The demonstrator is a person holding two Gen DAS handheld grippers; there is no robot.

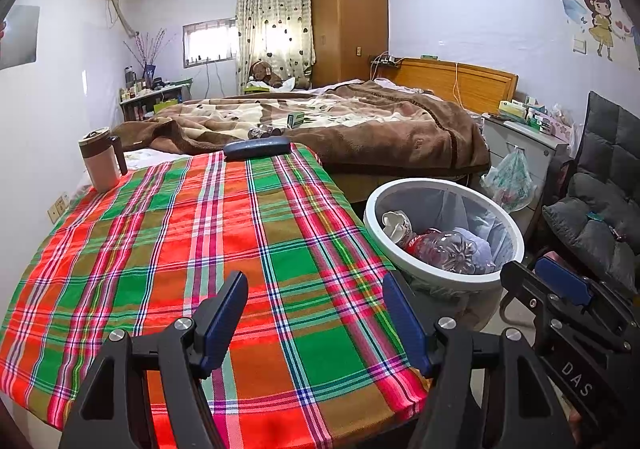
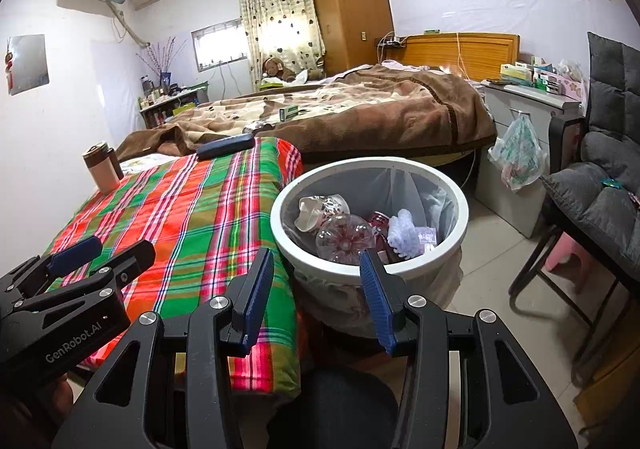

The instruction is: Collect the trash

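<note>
1. Trash [image 2: 344,237] (clear bottle, crumpled cup, wrappers) sits in white bin [image 2: 452,185], right of table [image 1: 200,233]; plaid top looks cleared.
2. Left tool [image 1: 316,313] w/ jaws part open, empty, over table's near edge; right tool [image 2: 318,289] same, empty, near bin rim.
3. Risk: mug [image 1: 100,161] & dark case [image 1: 256,148] at far edge aren't trash; a hasty grab could bin them.
4. Risk: right tool knocking rim; could tip bin.
</note>
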